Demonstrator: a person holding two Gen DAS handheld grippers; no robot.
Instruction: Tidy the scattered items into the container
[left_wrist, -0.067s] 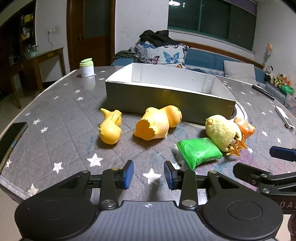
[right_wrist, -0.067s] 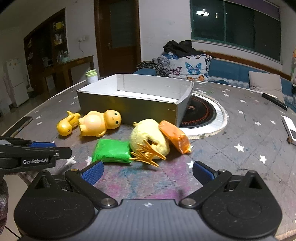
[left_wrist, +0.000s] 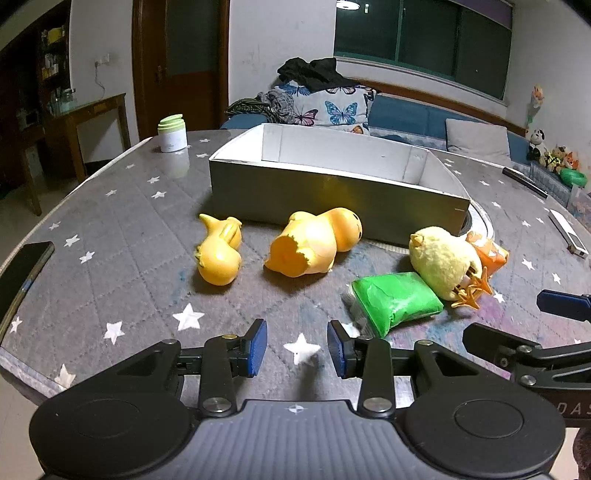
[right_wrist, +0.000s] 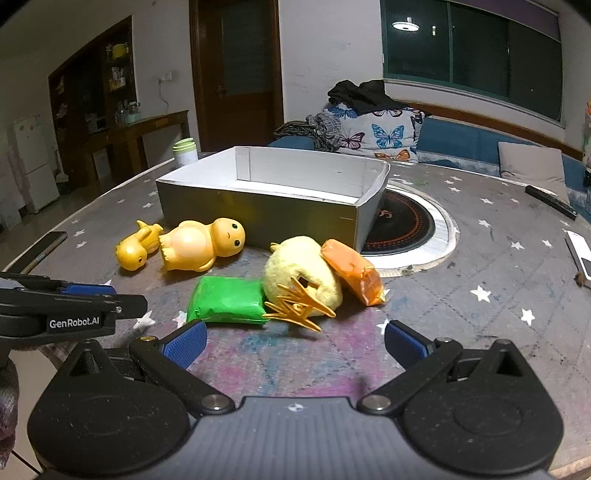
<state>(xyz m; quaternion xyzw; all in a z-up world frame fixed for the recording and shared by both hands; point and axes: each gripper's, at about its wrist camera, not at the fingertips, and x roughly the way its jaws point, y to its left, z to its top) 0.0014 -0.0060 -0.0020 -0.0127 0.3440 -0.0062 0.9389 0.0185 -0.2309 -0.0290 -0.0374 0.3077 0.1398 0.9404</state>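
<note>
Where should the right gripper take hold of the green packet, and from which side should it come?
Probably across its short width, near the free left end, coming from above. The green packet lies flat, and its right end touches the plush chick. The right gripper is open, seemingly wide enough.

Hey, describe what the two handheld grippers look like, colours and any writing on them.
Both are matte black plastic tools with linkage bars, silver rivets and round housings. The left gripper has blue ribbed pads on its fingers. The right gripper has the same blue pads on its fingers. White "GenRobot.AI" lettering runs along the left one's side.
</note>
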